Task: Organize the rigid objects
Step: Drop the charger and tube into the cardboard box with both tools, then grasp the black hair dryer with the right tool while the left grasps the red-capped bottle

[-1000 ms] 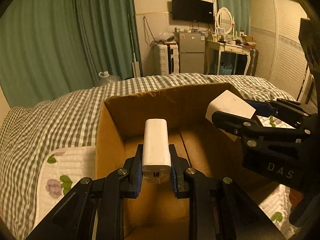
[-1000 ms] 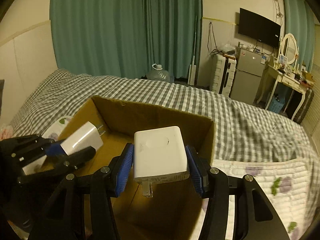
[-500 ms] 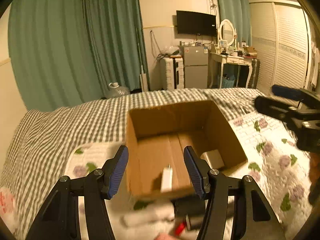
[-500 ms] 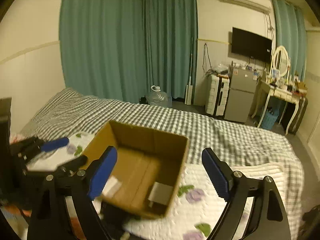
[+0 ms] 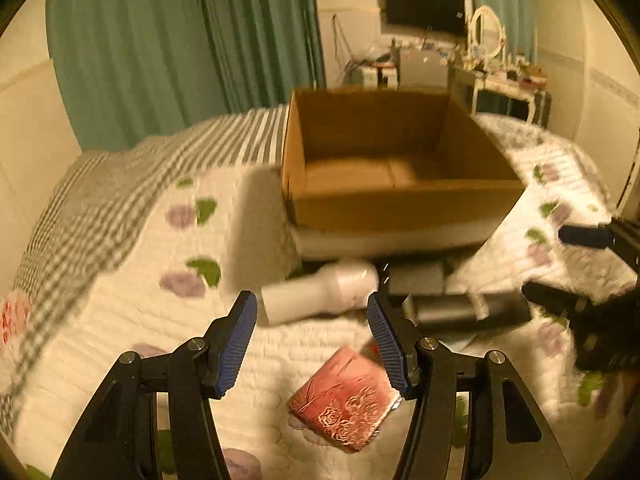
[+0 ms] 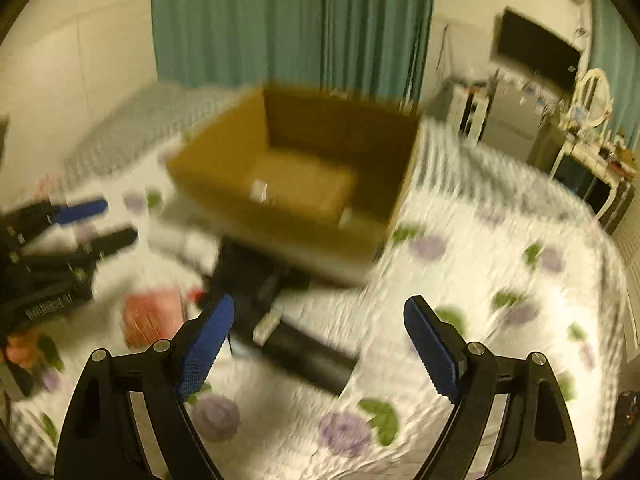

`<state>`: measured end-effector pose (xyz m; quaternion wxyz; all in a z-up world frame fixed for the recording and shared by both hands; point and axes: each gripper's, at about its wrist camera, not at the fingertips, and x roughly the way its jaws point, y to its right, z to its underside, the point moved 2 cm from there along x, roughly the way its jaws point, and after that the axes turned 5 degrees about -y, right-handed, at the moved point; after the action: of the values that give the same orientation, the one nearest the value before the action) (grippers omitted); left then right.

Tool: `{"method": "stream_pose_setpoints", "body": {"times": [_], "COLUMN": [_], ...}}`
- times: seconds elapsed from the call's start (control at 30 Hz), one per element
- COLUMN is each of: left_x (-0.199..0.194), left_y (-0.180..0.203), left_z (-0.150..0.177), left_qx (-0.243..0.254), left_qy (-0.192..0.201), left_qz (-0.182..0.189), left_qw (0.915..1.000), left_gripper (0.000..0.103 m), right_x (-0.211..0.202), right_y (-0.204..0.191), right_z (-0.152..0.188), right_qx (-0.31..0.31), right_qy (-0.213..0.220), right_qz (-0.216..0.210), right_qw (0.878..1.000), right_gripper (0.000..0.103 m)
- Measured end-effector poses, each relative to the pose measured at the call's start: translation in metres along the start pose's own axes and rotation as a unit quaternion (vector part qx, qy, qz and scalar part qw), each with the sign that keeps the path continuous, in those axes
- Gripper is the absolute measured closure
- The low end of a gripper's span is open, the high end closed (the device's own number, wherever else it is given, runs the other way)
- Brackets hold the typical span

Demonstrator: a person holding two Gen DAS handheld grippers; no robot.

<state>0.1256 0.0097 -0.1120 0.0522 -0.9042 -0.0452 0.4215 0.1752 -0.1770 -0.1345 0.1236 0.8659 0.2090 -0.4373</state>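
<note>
Both pictures are blurry, so many small things are hard to make out.

The left gripper (image 5: 308,340) is spread wide and holds nothing. Below it, a red packet (image 5: 345,405) with a flower pattern lies on the bed (image 5: 120,280); one blue finger pad (image 5: 387,344) covers its corner. Just past the fingertips lies a white bottle-shaped thing (image 5: 320,294) on its side. Beside it are some dark flat things (image 5: 460,308), too smeared to name.

The cardboard box (image 5: 400,200) sits on the bed behind them, open at the top. From the left view its near wall hides most of the floor inside. From the right view, two small pale things (image 6: 260,190) show inside the box, but they are too blurred to name.

The right gripper (image 6: 320,340) is also spread wide and holds nothing. It hangs over the flowered quilt (image 6: 480,280), near a long dark thing (image 6: 304,354). The right gripper is cut off at the right edge of the left view.
</note>
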Motion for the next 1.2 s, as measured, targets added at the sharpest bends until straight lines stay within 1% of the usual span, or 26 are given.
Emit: {"method": "stream_pose_setpoints", "body": {"times": [0.1,0.17,0.33,0.4,0.43,0.47,0.5,0.53,0.6,0.7,0.8,0.87,0.93,0.97,1.03,1.07,1.17,1.2], "left_x": [0.022,0.03,0.034,0.033,0.034,0.034,0.033,0.033,0.031,0.025,0.015,0.01,0.006,0.006,0.012,0.019,0.041,0.046], "left_y": [-0.002,-0.003,-0.008,-0.008,-0.01,-0.011,-0.011,-0.012,-0.01,-0.002,0.009,0.017,0.031,0.037,0.052,0.059,0.072,0.073], "left_z": [0.011,0.013,0.015,0.015,0.015,0.016,0.017,0.016,0.016,0.017,0.017,0.017,0.017,0.017,0.018,0.019,0.022,0.022], "left_qx": [-0.007,-0.006,-0.017,-0.019,-0.021,-0.024,-0.027,-0.029,-0.028,-0.019,-0.018,-0.02,-0.012,-0.007,0.004,0.007,0.0,-0.006], "left_qy": [-0.023,-0.034,-0.036,-0.039,-0.041,-0.042,-0.042,-0.042,-0.042,-0.041,-0.039,-0.041,-0.044,-0.045,-0.055,-0.067,-0.102,-0.107], "left_qz": [0.001,-0.004,0.011,0.013,0.014,0.015,0.016,0.018,0.018,0.019,0.033,0.046,0.058,0.062,0.065,0.066,0.07,0.073], "left_qw": [0.9997,0.9994,0.9992,0.999,0.9988,0.9987,0.9986,0.9985,0.9986,0.9988,0.9985,0.9979,0.9973,0.997,0.9964,0.9955,0.9923,0.9916], "left_gripper": [0.043,0.043,0.043,0.043,0.043,0.043,0.043,0.043,0.043,0.043,0.043,0.043,0.043,0.043,0.043,0.043,0.043,0.043], "right_x": [0.033,0.049,0.078,0.088,0.09,0.09,0.087,0.084,0.073,0.053,0.029,0.016,0.0,-0.009,-0.027,-0.032,-0.027,-0.015], "right_y": [-0.013,-0.02,-0.03,-0.033,-0.034,-0.034,-0.034,-0.035,-0.036,-0.027,-0.013,-0.005,0.0,0.004,0.016,0.023,0.029,0.029], "right_z": [0.015,0.018,0.014,0.012,0.011,0.009,0.009,0.01,0.014,0.017,0.017,0.016,0.012,0.01,0.005,0.002,0.001,0.004], "right_qx": [-0.031,-0.05,-0.067,-0.068,-0.063,-0.06,-0.059,-0.061,-0.065,-0.041,-0.014,0.002,0.014,0.017,0.036,0.043,0.043,0.047], "right_qy": [-0.046,-0.066,-0.092,-0.096,-0.097,-0.093,-0.087,-0.084,-0.077,-0.062,-0.04,-0.033,-0.027,-0.02,-0.008,-0.008,-0.019,-0.033], "right_qz": [0.006,0.003,-0.013,-0.018,-0.026,-0.026,-0.024,-0.024,-0.019,-0.017,-0.017,-0.018,-0.015,-0.008,-0.019,-0.022,-0.018,-0.024], "right_qw": [0.998,0.997,0.993,0.993,0.993,0.994,0.994,0.994,0.995,0.997,0.999,0.999,0.999,1.0,0.999,0.999,0.999,0.998], "right_gripper": [0.016,0.017,0.019,0.028,0.031,0.037,0.042,0.046,0.06,0.07,0.076,0.078,0.083,0.084,0.084,0.084,0.084,0.084]}}
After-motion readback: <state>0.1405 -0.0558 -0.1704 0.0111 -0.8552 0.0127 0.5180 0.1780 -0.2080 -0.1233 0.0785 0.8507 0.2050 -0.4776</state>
